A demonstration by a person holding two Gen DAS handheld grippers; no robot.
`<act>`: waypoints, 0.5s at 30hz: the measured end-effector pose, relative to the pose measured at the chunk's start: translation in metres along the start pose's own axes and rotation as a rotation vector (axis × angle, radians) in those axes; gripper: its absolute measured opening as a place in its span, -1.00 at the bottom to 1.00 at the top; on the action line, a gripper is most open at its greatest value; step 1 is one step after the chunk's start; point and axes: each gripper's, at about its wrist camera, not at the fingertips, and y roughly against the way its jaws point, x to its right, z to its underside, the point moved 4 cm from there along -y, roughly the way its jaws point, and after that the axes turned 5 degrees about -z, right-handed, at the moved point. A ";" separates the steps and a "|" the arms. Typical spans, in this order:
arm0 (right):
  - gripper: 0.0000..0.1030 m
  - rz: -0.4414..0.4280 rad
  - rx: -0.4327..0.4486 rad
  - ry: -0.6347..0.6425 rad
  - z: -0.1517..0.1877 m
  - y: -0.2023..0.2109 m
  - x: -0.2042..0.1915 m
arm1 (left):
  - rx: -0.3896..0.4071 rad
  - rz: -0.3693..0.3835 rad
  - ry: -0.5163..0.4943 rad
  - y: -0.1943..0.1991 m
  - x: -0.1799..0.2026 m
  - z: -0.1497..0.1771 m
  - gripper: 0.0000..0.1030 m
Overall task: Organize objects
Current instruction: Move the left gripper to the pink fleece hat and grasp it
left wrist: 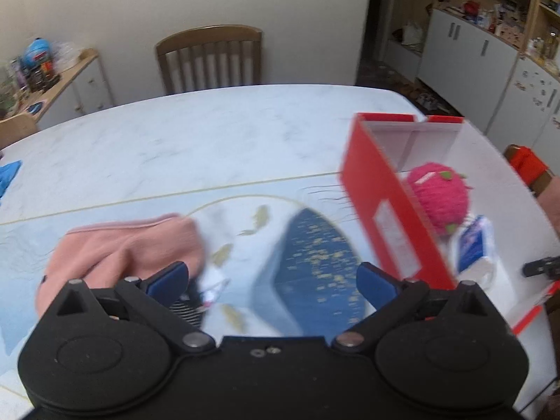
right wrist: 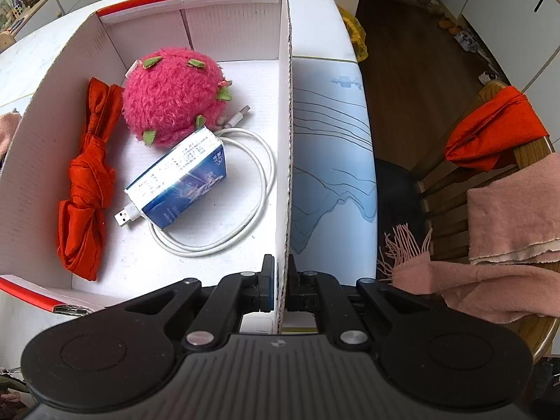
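Observation:
A red-and-white cardboard box (right wrist: 285,140) stands on the table, and my right gripper (right wrist: 279,280) is shut on its right wall. Inside lie a pink plush dragon fruit (right wrist: 171,94), a knotted red cloth (right wrist: 87,182), a small blue-and-white carton (right wrist: 182,182) and a coiled white USB cable (right wrist: 245,231). In the left wrist view the box (left wrist: 385,206) is at the right, with the plush (left wrist: 439,199) and carton (left wrist: 472,245) showing inside. My left gripper (left wrist: 273,276) stands wide open over the table mat, nothing between its blue pads. A pink cloth (left wrist: 122,245) lies just beyond its left finger.
A wooden chair (left wrist: 210,57) stands at the table's far side. At the right, another chair (right wrist: 507,189) carries an orange cloth (right wrist: 497,129) and a pink fringed scarf (right wrist: 490,245). A blue cloth (left wrist: 8,175) lies at the table's left edge. Cabinets (left wrist: 472,52) line the back right.

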 end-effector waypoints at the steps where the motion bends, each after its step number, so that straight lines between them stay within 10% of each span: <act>1: -0.92 0.001 0.000 -0.001 0.000 0.000 0.000 | -0.005 -0.013 0.006 -0.003 -0.007 0.002 0.97; 15: -0.92 0.027 -0.018 0.001 -0.001 -0.001 -0.001 | -0.060 -0.229 0.072 -0.047 -0.103 0.008 0.97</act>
